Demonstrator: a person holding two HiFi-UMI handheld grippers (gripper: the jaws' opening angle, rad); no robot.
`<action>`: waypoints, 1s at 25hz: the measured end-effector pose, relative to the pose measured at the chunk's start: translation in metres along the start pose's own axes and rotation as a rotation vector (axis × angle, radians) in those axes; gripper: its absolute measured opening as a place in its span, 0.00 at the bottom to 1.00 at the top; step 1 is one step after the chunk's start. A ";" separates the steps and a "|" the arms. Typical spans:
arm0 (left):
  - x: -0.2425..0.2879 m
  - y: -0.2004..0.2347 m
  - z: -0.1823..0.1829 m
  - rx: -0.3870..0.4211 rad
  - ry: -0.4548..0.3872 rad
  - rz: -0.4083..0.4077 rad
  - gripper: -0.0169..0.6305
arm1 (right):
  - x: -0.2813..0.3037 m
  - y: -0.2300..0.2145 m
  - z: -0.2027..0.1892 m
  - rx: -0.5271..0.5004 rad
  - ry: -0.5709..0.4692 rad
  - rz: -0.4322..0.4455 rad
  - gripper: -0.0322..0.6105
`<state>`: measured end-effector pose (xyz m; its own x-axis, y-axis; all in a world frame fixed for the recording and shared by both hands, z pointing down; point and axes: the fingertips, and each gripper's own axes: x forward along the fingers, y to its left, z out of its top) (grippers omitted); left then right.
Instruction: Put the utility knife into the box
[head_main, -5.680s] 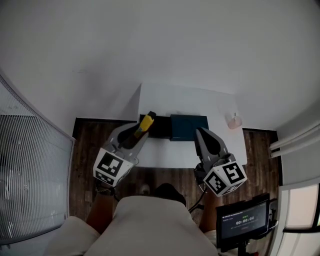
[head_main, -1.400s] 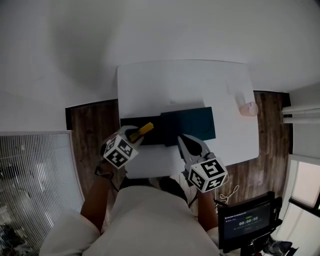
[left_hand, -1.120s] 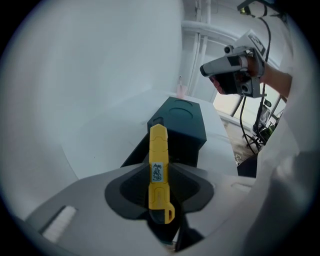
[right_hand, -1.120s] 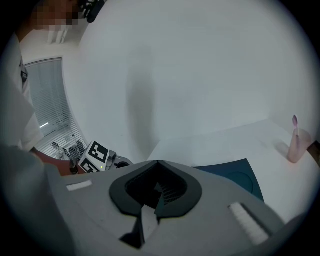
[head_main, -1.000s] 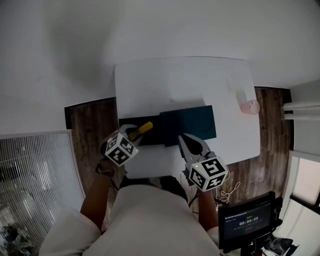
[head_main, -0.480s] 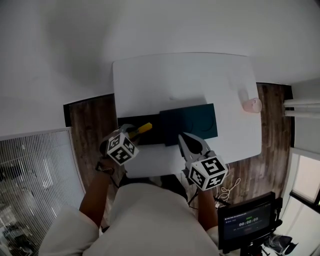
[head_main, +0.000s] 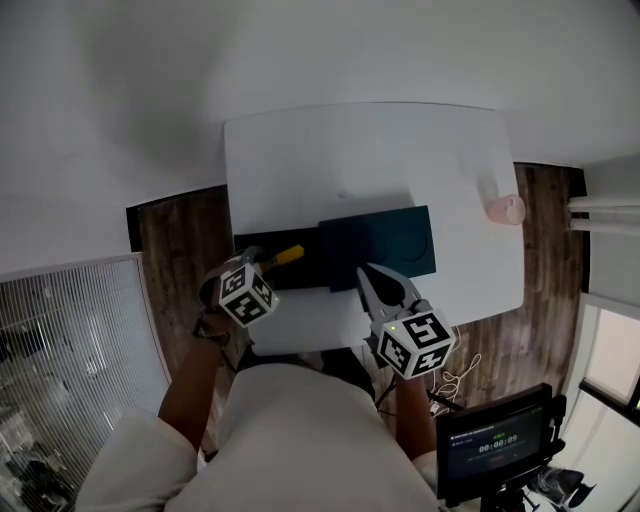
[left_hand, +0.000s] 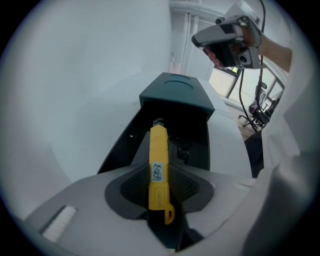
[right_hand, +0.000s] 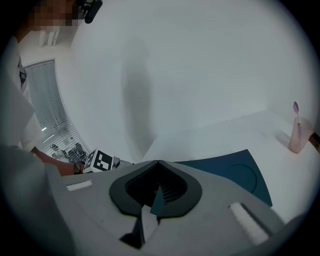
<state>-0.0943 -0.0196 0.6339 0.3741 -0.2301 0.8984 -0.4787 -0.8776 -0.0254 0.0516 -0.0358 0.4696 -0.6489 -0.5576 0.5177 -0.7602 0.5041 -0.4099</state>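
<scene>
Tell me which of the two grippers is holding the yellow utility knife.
The left gripper: its jaws clamp the yellow utility knife; the right gripper has its jaws shut on nothing.

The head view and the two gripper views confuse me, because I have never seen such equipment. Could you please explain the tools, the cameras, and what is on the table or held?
There is no robot: a person carries two hand-held tools, each with two jaws. The head view comes from a camera on the person's head, looking down. Each gripper view comes from a camera on one tool, looking along its jaws. On the white table lies an open dark box, its teal lid beside it; a pink cup stands farther right. The left gripper is closed on a yellow utility knife, which points toward the box. The right gripper is shut and empty.
</scene>
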 end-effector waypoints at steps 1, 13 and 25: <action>0.000 0.001 0.001 0.002 0.002 0.002 0.20 | 0.000 0.000 0.000 0.000 0.001 0.000 0.05; 0.007 0.001 0.005 0.020 0.040 0.010 0.20 | 0.003 0.003 -0.001 0.004 0.007 0.009 0.05; 0.010 0.000 0.010 0.042 0.066 0.015 0.20 | 0.004 0.003 0.001 -0.001 -0.002 0.014 0.05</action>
<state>-0.0825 -0.0257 0.6385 0.3134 -0.2161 0.9247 -0.4492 -0.8917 -0.0561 0.0468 -0.0370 0.4698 -0.6593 -0.5517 0.5108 -0.7512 0.5125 -0.4160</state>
